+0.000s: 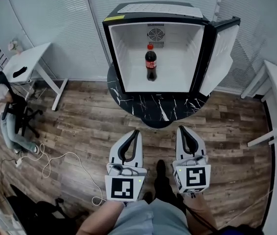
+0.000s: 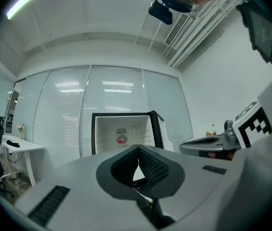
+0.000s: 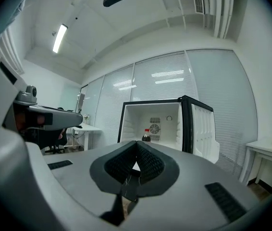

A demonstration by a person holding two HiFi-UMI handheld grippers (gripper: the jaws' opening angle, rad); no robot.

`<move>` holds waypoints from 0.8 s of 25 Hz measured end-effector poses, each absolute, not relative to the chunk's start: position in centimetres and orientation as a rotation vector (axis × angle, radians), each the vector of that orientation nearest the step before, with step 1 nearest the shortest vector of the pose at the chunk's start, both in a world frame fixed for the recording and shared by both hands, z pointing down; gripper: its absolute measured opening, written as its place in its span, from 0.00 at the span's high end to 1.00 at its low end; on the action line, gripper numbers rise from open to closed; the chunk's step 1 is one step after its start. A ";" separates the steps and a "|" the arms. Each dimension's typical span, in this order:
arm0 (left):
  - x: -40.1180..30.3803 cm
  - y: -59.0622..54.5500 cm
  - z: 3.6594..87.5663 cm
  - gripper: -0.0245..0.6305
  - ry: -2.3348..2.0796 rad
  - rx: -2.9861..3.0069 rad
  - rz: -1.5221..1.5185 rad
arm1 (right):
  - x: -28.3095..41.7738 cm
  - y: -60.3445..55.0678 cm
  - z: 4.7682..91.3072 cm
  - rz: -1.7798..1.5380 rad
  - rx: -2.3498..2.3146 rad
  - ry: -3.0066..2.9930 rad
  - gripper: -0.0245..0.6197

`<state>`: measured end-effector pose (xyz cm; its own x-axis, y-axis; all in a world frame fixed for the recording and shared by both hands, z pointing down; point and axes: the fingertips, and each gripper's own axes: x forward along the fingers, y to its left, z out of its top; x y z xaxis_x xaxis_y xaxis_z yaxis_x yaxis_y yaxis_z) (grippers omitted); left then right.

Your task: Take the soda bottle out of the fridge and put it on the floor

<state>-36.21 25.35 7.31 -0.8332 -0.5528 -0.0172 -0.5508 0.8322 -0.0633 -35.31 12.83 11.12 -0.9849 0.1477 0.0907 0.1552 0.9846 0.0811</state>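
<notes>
Black-framed mini fridge w/ white inside point(image 1: 128, 58) stands door-open on a round black marble-look table point(image 1: 153, 109) in head view, straight ahead of both sets of fingertips. Dark soda bottle w/ red cap & label point(image 1: 150, 62) is upright on the fridge floor, approx centre, well apart from both grippers. Left gripper point(image 1: 136, 131) & right gripper point(image 1: 180, 129) sit side by side over the brown wood-plank floor point(image 1: 80, 126), both aimed at the fridge. Left gripper view: ribbed black pads meet at the tips point(image 2: 138, 148), nothing between them; the fridge is just above and beyond, bottle not clearly made out. Right gripper view: pads likewise pressed together point(image 3: 136, 146), empty; bottle's red cap & dark neck point(image 3: 146, 137) peek just above the fingertips, a bit to the right, inside the fridge, w/ the white door point(image 3: 203, 129) swung out further right.
</notes>
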 end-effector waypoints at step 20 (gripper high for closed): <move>-54.1 18.5 5.2 0.94 2.983 -0.688 -0.181 | -56.7 7.6 8.7 -0.141 -0.495 -3.069 0.94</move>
<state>-54.09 18.49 5.17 -0.8967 -0.4403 -0.0462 -0.4315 0.8925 -0.1314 -56.70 7.57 8.65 -0.9490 0.3121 0.0436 0.3148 0.9454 0.0843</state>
